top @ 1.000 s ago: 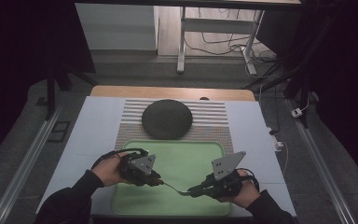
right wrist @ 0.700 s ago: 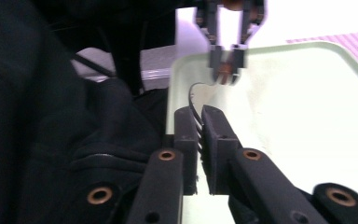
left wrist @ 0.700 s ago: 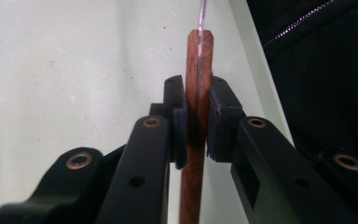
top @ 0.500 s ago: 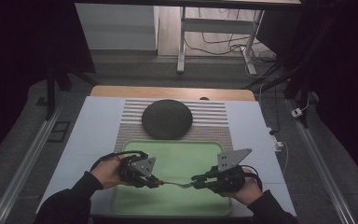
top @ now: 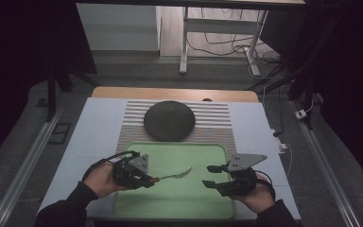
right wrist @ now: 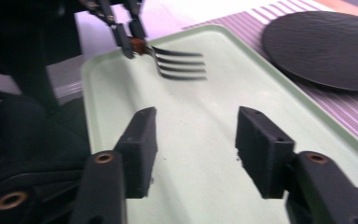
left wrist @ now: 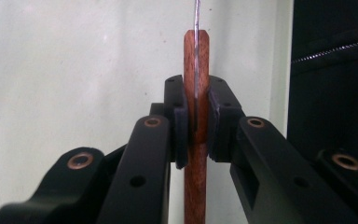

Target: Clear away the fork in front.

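**Now the fork rides in our left gripper alone**

Clearly we have the fork (top: 172, 175) by its wooden handle in our left gripper (top: 147, 180). In the left gripper view the two black jaws are clamped on either side of the brown handle (left wrist: 196, 116), with the thin metal shank running on past them, so the grip sits near the handle's front end and leaves the tines free. In the high view the fork sticks out level toward the middle of the green tray (top: 217, 150), tines pointing at our other hand; whether it touches the tray we cannot tell.

Our right gripper (top: 209, 176) has just been opening, and its jaws now stand apart with nothing between them; in its own view we see only bare tray between the pads, and the fork's tines (right wrist: 179, 64) lie well ahead of them. We judge this to be a handover: the right lets go so the left can carry the fork by itself.

Beyond the tray lies a striped mat (top: 212, 118) bearing a round dark plate (top: 169, 120), all on a pale blue cover over the wooden table (top: 170, 93). Around it the room is dim, with grey floor, a metal table leg (top: 183, 42) and loose cables (top: 227, 45) behind.
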`<state>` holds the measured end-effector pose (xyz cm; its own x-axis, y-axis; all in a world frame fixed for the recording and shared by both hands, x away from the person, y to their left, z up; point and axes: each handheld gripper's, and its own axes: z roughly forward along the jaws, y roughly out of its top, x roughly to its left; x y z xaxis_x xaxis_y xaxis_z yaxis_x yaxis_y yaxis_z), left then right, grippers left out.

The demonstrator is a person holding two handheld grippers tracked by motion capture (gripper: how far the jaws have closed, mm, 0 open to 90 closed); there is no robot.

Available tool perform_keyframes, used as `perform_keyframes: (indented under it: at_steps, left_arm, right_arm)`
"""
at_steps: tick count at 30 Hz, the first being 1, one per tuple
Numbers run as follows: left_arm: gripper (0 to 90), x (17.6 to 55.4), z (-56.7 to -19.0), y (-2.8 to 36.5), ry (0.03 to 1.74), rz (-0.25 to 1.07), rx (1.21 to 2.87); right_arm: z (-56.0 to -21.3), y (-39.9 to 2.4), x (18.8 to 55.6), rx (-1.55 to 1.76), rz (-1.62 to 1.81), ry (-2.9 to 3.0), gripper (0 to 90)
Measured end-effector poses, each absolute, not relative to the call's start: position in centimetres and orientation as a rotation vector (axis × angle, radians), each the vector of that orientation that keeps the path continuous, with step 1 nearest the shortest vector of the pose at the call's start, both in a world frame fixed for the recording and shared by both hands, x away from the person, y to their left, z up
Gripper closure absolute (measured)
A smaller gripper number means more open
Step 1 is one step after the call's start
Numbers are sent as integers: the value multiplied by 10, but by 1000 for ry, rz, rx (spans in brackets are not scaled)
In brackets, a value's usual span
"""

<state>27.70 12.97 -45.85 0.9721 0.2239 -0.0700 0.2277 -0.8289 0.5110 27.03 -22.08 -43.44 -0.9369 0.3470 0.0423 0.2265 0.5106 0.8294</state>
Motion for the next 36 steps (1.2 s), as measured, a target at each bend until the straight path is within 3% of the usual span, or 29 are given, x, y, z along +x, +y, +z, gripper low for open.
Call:
perform_keyframes:
  at_steps: [15, 29, 36]
  left_arm:
    - [799, 259, -463, 141, 670, -5, 2541]
    - [799, 255, -477, 153, 1034, 18, 2472]
    - [799, 261, -488, 153, 1195, -20, 2424]
  right_arm:
    - [-437, -248, 251, 817, 1318, 2432, 180]
    - [-443, -260, 245, 888, 1201, 2401, 33]
    - [-444, -268, 244, 947, 1197, 2375, 0]
